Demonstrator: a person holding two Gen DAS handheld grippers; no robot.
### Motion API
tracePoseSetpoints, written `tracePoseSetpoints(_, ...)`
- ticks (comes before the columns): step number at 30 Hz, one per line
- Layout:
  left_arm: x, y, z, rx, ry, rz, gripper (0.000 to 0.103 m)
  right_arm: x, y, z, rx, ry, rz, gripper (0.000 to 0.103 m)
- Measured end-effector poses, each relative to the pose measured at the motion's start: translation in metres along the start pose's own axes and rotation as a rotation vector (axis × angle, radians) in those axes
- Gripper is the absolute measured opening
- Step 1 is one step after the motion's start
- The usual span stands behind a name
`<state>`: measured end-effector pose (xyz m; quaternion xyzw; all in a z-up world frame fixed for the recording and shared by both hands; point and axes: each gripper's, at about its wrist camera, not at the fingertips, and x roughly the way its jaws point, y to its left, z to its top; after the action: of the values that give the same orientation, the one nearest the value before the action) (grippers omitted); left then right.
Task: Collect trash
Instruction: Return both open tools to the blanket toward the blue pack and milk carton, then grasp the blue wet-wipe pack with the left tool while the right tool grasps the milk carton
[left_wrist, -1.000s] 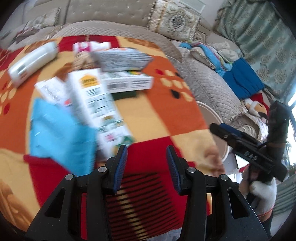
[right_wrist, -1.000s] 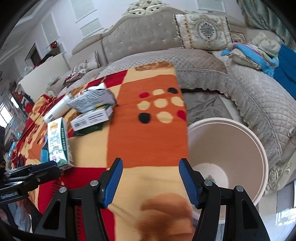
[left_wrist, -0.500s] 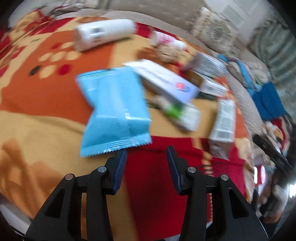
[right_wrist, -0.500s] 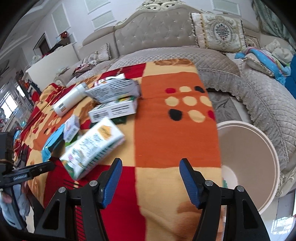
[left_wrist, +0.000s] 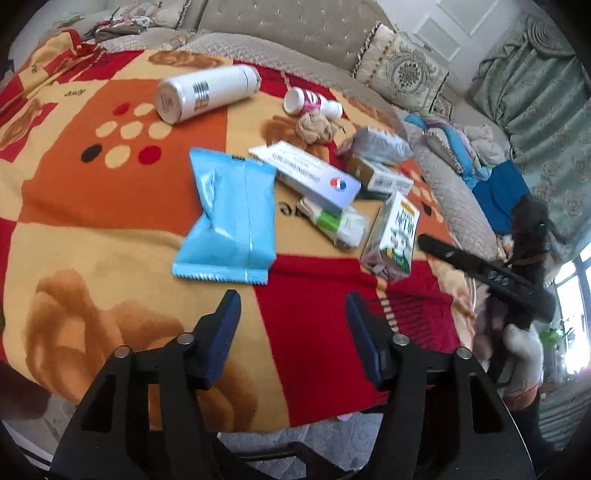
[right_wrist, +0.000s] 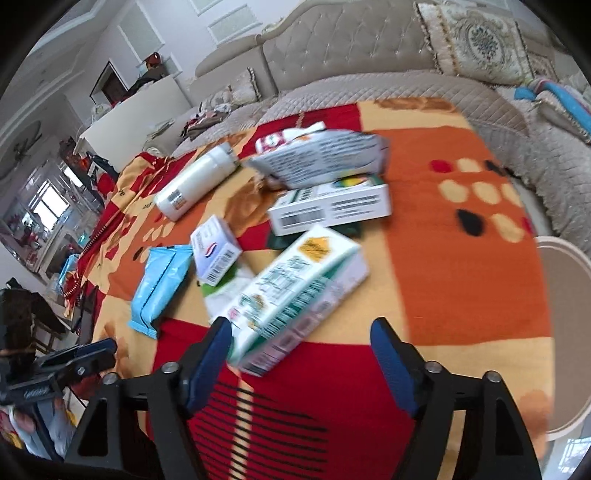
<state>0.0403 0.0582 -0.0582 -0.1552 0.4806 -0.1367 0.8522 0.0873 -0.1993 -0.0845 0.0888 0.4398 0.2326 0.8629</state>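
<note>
Blue-padded right hand-held gripper hovers spread wide just before the milk carton.

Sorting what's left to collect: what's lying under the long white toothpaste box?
The toothpaste box lies across a clear packet with a green label, whose end pokes out toward the milk carton. The packet's covered part, and anything else beneath the box, is hidden.

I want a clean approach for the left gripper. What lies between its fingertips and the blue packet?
Nothing but bare blanket. In the left wrist view the open left gripper hovers just short of the blue packet, with no other item in the gap.
</note>
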Motion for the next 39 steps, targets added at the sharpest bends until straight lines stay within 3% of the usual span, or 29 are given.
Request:
tracePoseSetpoints(2, 0.001, 0.006, 0.006, -0.015, -0.014, 0.026, 0.058, 0.011, 0.005, 0.003, 0.022, 0.014, -0.001, 0.076)
tracePoseSetpoints(6, 0.008, 0.017, 0.017, -0.045, -0.018, 0.053, 0.058, 0.036, 0.023, 0.011, -0.006, 0.04, -0.105, 0.076)
tracePoseSetpoints(8, 0.01, 0.021, 0.02, -0.053, -0.022, 0.085, 0.058, 0.042, 0.027, 0.013, -0.014, 0.042, -0.115, 0.082)
tracePoseSetpoints(14, 0.014, 0.026, 0.03, -0.051, -0.034, 0.1, 0.059, 0.034, 0.027, 0.015, -0.109, 0.058, -0.145, 0.082)
tracePoseSetpoints(18, 0.019, 0.027, 0.035, -0.055, -0.036, 0.09, 0.059, 0.011, 0.006, 0.02, -0.169, 0.037, -0.304, 0.082)
tracePoseSetpoints(19, 0.022, 0.027, 0.037, -0.058, -0.032, 0.089, 0.059, 0.007, 0.0, 0.021, -0.156, 0.035, -0.305, 0.082)
tracePoseSetpoints(22, 0.027, 0.026, 0.039, -0.068, -0.024, 0.079, 0.059, 0.0, -0.016, 0.024, -0.028, 0.036, -0.154, 0.082)
tracePoseSetpoints(25, 0.028, 0.023, 0.038, -0.062, -0.023, 0.075, 0.059, 0.005, -0.006, 0.023, 0.013, 0.024, -0.079, 0.082)
tracePoseSetpoints(29, 0.026, 0.024, 0.038, -0.067, -0.028, 0.08, 0.059, 0.027, 0.034, 0.021, -0.064, 0.014, -0.178, 0.083)
tracePoseSetpoints(34, 0.024, 0.029, 0.036, -0.083, -0.032, 0.084, 0.059, 0.061, 0.046, 0.012, -0.139, 0.059, -0.292, 0.087)
tracePoseSetpoints(36, 0.025, 0.03, 0.036, -0.076, -0.03, 0.09, 0.059, 0.059, 0.038, 0.007, -0.11, 0.07, -0.235, 0.087)
tracePoseSetpoints(39, 0.027, 0.032, 0.036, -0.078, -0.027, 0.086, 0.059, 0.045, 0.026, 0.005, -0.152, 0.095, -0.24, 0.087)
